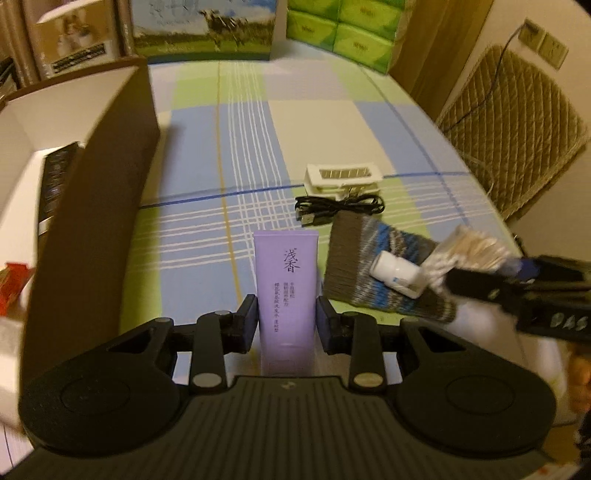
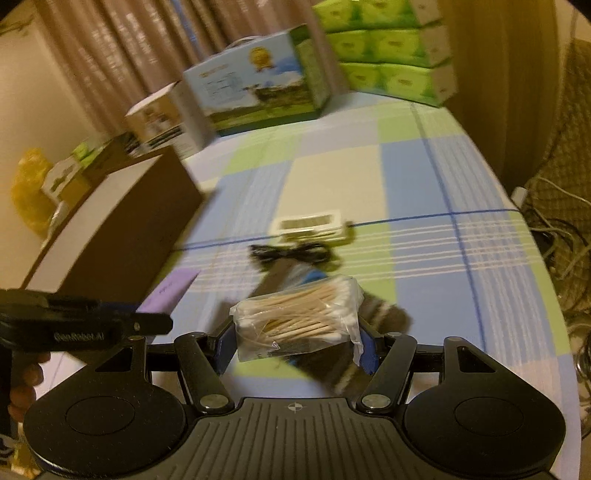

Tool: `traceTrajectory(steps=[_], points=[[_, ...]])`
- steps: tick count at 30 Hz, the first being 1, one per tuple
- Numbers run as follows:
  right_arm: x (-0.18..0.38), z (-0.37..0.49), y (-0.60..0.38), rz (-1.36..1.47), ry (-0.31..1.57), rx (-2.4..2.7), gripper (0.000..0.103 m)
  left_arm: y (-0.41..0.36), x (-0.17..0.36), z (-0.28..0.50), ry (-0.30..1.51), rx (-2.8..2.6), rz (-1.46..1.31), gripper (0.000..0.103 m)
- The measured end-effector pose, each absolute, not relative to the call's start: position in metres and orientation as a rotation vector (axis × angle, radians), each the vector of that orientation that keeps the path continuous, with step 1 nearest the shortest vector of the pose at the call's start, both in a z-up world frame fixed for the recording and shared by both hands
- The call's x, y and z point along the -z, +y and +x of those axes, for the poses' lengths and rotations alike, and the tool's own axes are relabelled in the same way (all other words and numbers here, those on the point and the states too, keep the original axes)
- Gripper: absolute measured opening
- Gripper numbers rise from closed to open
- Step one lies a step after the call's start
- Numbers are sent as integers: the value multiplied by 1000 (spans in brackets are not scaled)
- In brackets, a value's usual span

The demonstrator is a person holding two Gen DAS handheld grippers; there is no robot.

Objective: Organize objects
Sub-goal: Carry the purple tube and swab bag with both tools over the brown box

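My left gripper (image 1: 287, 321) is shut on a purple tube (image 1: 286, 288) with dark lettering, held upright above the checked tablecloth (image 1: 314, 122). My right gripper (image 2: 295, 341) is shut on a clear bag of cotton swabs (image 2: 299, 317), also lifted off the cloth. In the left wrist view that bag (image 1: 469, 247) and the right gripper (image 1: 524, 284) show at the right edge. Beneath them lie a striped grey-blue sock (image 1: 373, 266) and a small white bottle (image 1: 397, 275). In the right wrist view the left gripper's black body juts in at the left with the tube (image 2: 168, 293) in it.
An open brown box (image 1: 110, 192) with white inside stands at the left, a dark item in it. A white slotted gadget (image 1: 341, 177) and a coiled black cable (image 1: 336, 210) lie mid-table. Green tissue packs (image 1: 351, 29) and a printed carton (image 1: 207, 29) line the far edge. A quilted chair (image 1: 509, 122) stands right.
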State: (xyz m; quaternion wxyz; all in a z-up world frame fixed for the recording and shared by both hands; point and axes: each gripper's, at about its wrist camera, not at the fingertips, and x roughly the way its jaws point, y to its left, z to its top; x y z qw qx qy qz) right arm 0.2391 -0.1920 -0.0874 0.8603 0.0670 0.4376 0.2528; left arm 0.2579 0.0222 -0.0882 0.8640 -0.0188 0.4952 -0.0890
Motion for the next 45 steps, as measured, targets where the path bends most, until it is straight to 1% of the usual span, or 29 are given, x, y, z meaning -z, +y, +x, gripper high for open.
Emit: traceTrajectory(steps=[7,13,23,29,36,45], points=[[61,214,-156,85,914,-708,61,46,48,215,972,136,-106,28],[43,191,-112,33,885,-813,61,78,24,185,949,110,-146,28],[31,179,-18,30,818,-887,61,155,-7,169,883,109,-132,28],[32,187,42,30,793,-881,61,209,-15,176,854,90,-98,28],[40,210,100,-22,786,-837,61,260,-9,205,854,68,-67,28],[66,254,140,-96,823,-778,61,295,12,256,896,90,-33,28]])
